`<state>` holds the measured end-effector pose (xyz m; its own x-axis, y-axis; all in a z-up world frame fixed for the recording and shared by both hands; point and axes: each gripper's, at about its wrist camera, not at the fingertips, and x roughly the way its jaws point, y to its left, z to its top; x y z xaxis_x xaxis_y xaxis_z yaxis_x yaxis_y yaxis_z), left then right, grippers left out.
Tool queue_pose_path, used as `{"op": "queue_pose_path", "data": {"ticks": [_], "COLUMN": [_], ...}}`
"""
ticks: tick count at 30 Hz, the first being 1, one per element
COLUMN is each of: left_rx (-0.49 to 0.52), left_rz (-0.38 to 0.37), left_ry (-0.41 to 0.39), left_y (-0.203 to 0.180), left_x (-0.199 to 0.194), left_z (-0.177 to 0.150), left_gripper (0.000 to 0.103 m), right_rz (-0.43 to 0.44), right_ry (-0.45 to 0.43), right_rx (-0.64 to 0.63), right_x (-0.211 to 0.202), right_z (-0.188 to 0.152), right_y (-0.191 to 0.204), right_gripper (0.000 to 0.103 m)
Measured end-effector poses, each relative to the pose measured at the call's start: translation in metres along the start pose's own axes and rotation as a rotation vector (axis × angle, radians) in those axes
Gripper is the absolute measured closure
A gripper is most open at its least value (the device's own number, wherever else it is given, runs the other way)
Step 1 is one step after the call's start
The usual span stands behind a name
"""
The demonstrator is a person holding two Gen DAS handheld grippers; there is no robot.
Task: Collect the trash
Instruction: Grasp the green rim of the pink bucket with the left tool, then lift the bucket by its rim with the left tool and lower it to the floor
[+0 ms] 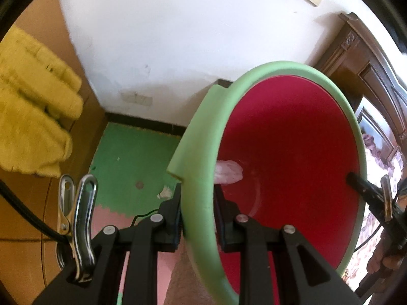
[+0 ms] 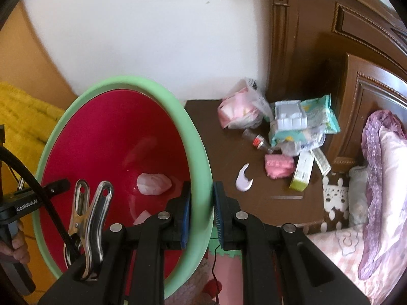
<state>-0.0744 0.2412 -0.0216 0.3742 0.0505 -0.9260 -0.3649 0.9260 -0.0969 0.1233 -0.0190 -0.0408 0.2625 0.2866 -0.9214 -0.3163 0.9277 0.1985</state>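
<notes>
Bin (image 2: 119,132), light and stiff, hangs from your left gripper (image 1: 199,225) and right gripper (image 2: 201,211), both clamped on its slippery rim.

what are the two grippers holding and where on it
Both hold the red plastic basin with the green rim: left gripper and right gripper each clamp the rim wall on opposite sides.

Bin (image 2: 201,152) is tipped and fills the space between both grippers; its green rim is clamped on opposite sides. Nightstand (image 2: 274,203) front half mostly bare, only a white scrap (image 2: 244,178) there. Back half blocked by the trash pile (image 2: 287,124). Headboard (image 2: 318,38) walls off behind, bed pillows (image 2: 381,178) crowd the right edge.
</notes>
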Motion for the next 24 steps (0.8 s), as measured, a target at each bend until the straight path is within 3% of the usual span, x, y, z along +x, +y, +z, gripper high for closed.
{"op": "queue_pose_path", "data": {"ticks": [7,13,24], "left_rx": [-0.028,0.01,0.106], "left_rz": [-0.005,-0.028,-0.075], "left_ry": [0.045,0.092,0.162], "left_y": [0.022,0.037,0.058], "left_x": [-0.004,0.009,0.099], "left_z": [-0.055,-0.097,-0.165], "left_gripper": [0.081,0.081,0.081], "right_rz": [0.021,-0.005,-0.067], "right_ry": [0.044,0.096,0.189], "right_rx": [-0.015,0.01,0.12], "right_x": [-0.015,-0.011,0.04], "right_z": [-0.052,-0.096,-0.198], "right_y": [0.015,0.022,0.016], "right_gripper": [0.085,0.085,0.085]}}
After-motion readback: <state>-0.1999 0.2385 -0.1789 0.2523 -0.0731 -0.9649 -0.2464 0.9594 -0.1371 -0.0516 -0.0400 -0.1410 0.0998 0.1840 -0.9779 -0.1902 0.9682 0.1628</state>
